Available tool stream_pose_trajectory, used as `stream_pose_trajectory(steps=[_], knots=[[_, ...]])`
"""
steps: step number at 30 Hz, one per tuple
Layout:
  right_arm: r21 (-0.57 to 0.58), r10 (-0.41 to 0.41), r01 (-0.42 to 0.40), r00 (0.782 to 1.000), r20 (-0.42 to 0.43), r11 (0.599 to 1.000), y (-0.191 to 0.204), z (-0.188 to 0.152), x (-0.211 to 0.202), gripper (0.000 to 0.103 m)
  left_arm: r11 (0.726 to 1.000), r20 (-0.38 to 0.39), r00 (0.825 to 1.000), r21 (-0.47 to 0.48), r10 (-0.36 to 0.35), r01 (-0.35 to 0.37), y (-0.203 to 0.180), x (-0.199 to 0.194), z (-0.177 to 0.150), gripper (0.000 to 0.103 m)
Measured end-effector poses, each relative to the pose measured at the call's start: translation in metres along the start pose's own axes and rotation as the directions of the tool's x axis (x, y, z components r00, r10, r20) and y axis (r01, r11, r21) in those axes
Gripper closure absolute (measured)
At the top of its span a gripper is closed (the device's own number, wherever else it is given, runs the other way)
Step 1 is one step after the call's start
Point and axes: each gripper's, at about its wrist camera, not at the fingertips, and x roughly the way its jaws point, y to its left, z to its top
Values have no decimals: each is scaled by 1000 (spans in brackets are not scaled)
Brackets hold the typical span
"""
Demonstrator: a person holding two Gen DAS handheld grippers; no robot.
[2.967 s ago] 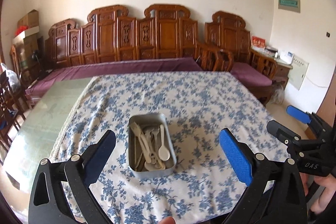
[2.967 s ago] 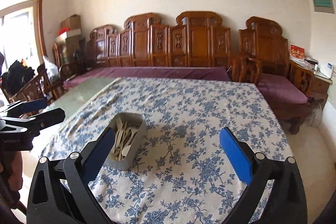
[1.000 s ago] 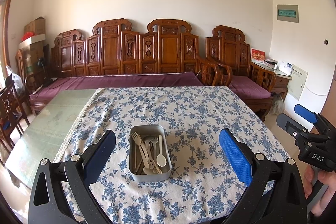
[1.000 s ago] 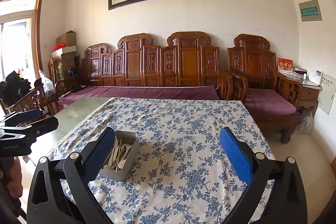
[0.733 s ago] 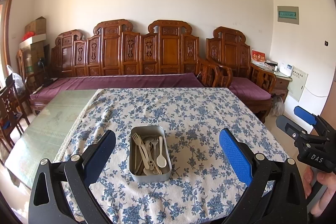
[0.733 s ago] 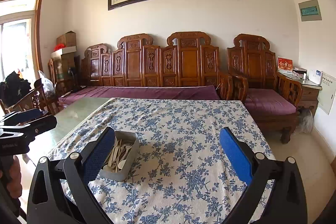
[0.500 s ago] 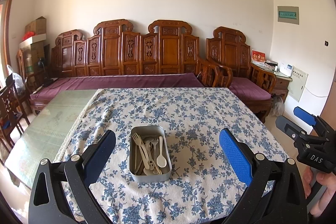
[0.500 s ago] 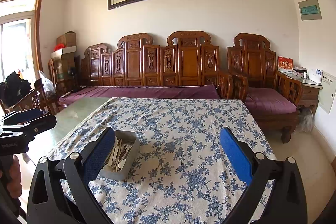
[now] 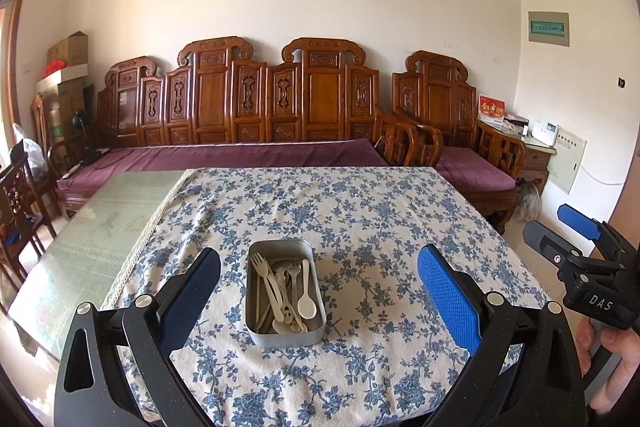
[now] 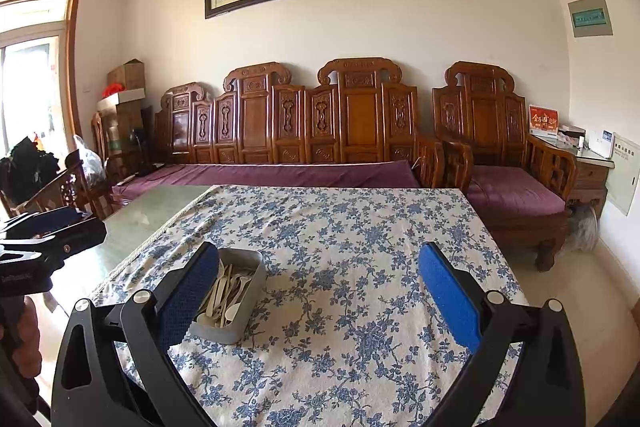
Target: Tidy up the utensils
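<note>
A grey metal tin (image 9: 285, 335) stands on the blue-flowered tablecloth (image 9: 360, 219) near the front edge. It holds several cream plastic utensils, among them a fork (image 9: 266, 277) and a spoon (image 9: 306, 301). The tin also shows in the right wrist view (image 10: 240, 323), partly behind my right gripper's left finger. My left gripper (image 9: 318, 293) is open and empty, held back from the tin, with the tin showing between its fingers. My right gripper (image 10: 318, 301) is open and empty, to the right of the tin. It also shows at the right edge of the left wrist view (image 9: 576, 251).
The cloth leaves a bare green glass strip (image 9: 92, 227) of the table on the left. A carved wooden bench with purple cushions (image 9: 240, 155) stands behind the table, an armchair (image 10: 512, 187) at the back right, a wooden chair (image 9: 20, 203) at the left.
Both grippers have tilted up and drawn back a little over three seconds, so more wall and painting show. In the last second almost nothing has moved. The tin has not moved.
</note>
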Motion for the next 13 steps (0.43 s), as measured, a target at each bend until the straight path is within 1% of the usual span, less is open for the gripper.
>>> stream_pose_trajectory(steps=[13], knots=[[2,-1,1,1000,-2,1000,0,-3,2,3,1000,-4,1000,-2,2,-2,1,2,-1,8]])
